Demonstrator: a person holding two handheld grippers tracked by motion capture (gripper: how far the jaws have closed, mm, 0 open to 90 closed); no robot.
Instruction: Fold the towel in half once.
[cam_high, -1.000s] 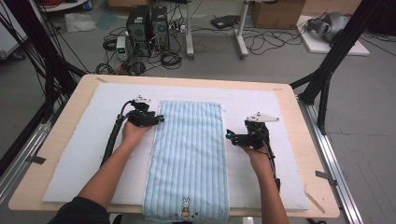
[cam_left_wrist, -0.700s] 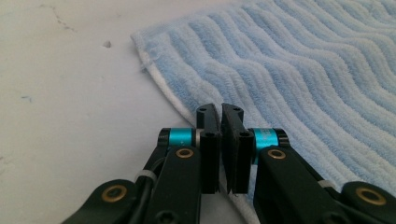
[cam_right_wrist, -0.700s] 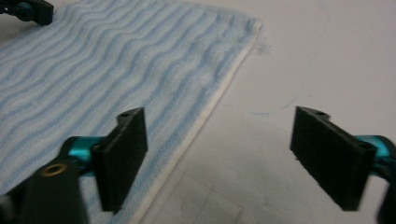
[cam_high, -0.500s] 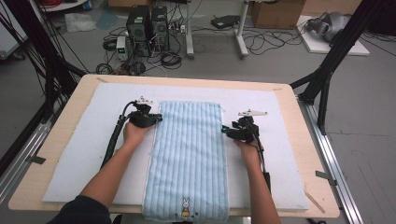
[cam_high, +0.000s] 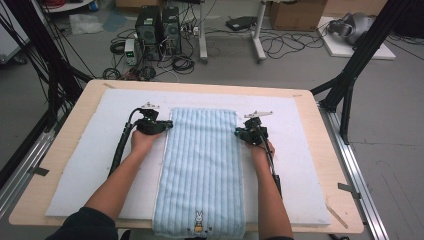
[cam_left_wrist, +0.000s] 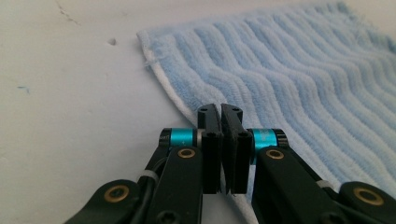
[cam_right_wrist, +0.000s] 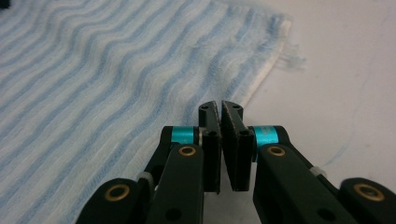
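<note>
Towel (cam_high: 202, 170) lies flat mid-mat (cam_high: 85, 165). Left gripper (cam_high: 167, 125) at its 9 o'clock edge, right gripper (cam_high: 239, 134) at 3 o'clock; both have just clamped onto the hems, likely to lift or fold.

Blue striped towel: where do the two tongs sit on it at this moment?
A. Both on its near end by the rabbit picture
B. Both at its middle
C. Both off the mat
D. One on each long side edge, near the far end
D: in the high view the left tongs meet the blue striped towel at its left edge and the right tongs at its right edge, both toward the far end.
</note>
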